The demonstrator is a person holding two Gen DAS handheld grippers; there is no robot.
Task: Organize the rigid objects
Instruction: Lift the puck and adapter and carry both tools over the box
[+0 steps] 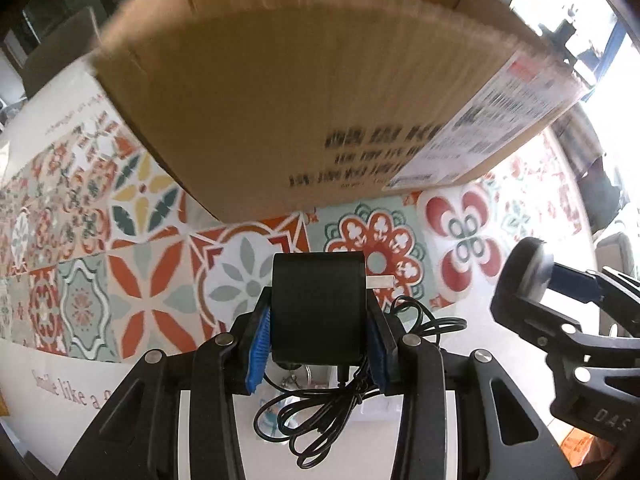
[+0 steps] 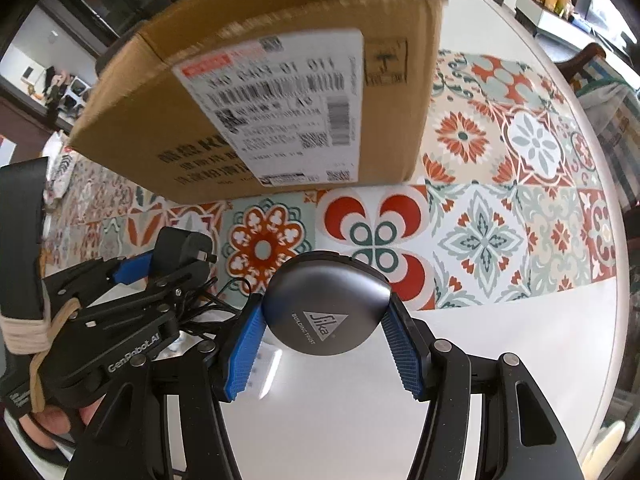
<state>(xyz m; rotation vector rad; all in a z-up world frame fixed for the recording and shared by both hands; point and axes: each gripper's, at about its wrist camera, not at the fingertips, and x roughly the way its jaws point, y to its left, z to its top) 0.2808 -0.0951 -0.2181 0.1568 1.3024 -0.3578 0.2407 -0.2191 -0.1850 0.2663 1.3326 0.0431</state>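
Nearest the left wrist camera, the left hand-held gripper (image 1: 320, 328) is clamped on a black adapter (image 1: 318, 304), its blue pads (image 1: 259, 350) pressing both flat sides. The adapter is a smooth, matte block with rounded top corners; a metal prong (image 1: 380, 281) sticks out of its right side, and its thin black cable (image 1: 320, 412) hangs below in loose loops over the white part of the worktop (image 1: 80, 384). The adapter is held above the worktop, just in front of the box (image 1: 300, 92). The right hand-held gripper (image 2: 326, 340) is clamped on a round, dark grey disc (image 2: 326, 308) with a domed, slightly glossy face, a triangular logo and the words "BUILDING TRUST"; the blue pads (image 2: 404, 356) grip its edge on both sides. The disc is also held above the worktop, before the box and to the right of the adapter. The box is brown cardboard, standing on the patterned tile print of the worktop, with a white shipping label (image 2: 280, 108) and black print on its near side. Its inside cannot be seen from either view. Something small, white and ribbed (image 2: 268, 368) lies on the worktop just under the right gripper's left pad.
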